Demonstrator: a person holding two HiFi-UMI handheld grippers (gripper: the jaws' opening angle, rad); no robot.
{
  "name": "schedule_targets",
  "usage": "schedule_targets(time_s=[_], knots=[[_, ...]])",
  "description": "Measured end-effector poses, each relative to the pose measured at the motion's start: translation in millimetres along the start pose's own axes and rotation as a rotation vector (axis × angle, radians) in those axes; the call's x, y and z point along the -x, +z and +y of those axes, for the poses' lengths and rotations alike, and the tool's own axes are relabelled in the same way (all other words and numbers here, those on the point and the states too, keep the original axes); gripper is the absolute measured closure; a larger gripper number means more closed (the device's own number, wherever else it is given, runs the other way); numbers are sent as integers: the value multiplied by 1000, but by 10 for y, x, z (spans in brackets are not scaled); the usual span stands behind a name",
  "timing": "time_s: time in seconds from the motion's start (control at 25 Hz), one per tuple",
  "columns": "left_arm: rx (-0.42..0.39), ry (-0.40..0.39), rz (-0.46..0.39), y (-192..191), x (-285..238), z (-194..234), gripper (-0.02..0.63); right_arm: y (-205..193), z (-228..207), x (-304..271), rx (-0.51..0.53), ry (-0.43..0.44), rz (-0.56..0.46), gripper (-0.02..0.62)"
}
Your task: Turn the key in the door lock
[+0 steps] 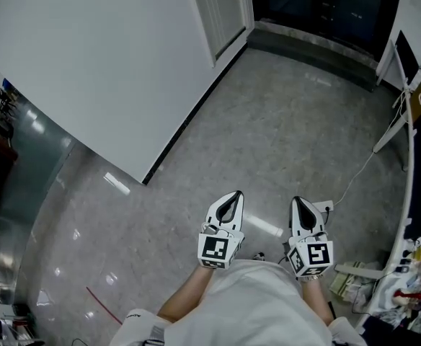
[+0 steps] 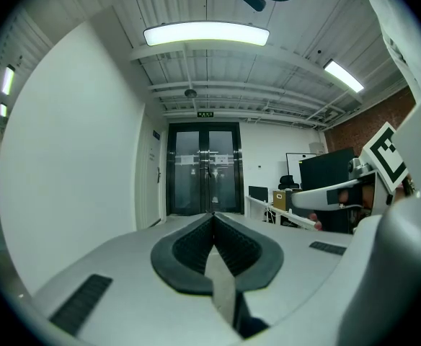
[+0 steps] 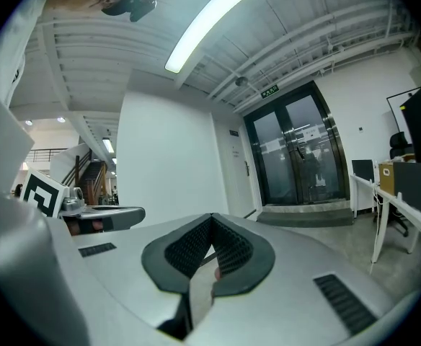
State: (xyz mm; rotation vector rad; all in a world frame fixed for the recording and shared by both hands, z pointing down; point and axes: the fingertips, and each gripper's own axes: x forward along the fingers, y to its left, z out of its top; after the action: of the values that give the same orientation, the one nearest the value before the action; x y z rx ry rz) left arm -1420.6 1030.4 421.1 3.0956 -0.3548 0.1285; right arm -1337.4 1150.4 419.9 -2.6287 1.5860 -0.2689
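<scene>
The door lock is too far off to be picked out, and which door bears it cannot be told. A dark glass double door (image 2: 205, 171) is seen at the far end of the room, straight ahead of both hand-held grippers, and a white door (image 3: 239, 170) is set in the wall just to its left. In the head view the glass double door (image 1: 318, 6) lies at the top edge, beyond a raised threshold, with the white door (image 1: 221, 9) beside it. The left hand-held gripper (image 1: 237, 193) and the right hand-held gripper (image 1: 295, 199) are held side by side over the grey floor (image 1: 268, 135), close in front of the person's white top (image 1: 261, 305) and well apart from both doors. In the left gripper view, the jaws of the left hand-held gripper (image 2: 213, 216) are seen pressed together at the tips, with nothing between the ribbed pads. In the right gripper view, the jaws of the right hand-held gripper (image 3: 211, 218) are likewise closed on themselves. A white wall (image 1: 102, 63) runs along the left, and a cable (image 1: 362, 168) trails over the floor toward a white tabletop (image 1: 411, 150) at the right. A long ceiling light (image 2: 206, 33) is lit overhead.
</scene>
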Motion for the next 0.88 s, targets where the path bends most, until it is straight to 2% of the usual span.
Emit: schedule_targets(time_s=[0.2,0.44,0.88], knots=[[-7,-22,3,15,-186,-108,597,38,-208,27,-6,-20,-4,594],[-3,-48,0,-34,-539,-69,598,12,-443,-228,-1,-46,3,594],[27,-43,-11,41,-1519,506,598,252,-727,-1248,37,-41,11,594]])
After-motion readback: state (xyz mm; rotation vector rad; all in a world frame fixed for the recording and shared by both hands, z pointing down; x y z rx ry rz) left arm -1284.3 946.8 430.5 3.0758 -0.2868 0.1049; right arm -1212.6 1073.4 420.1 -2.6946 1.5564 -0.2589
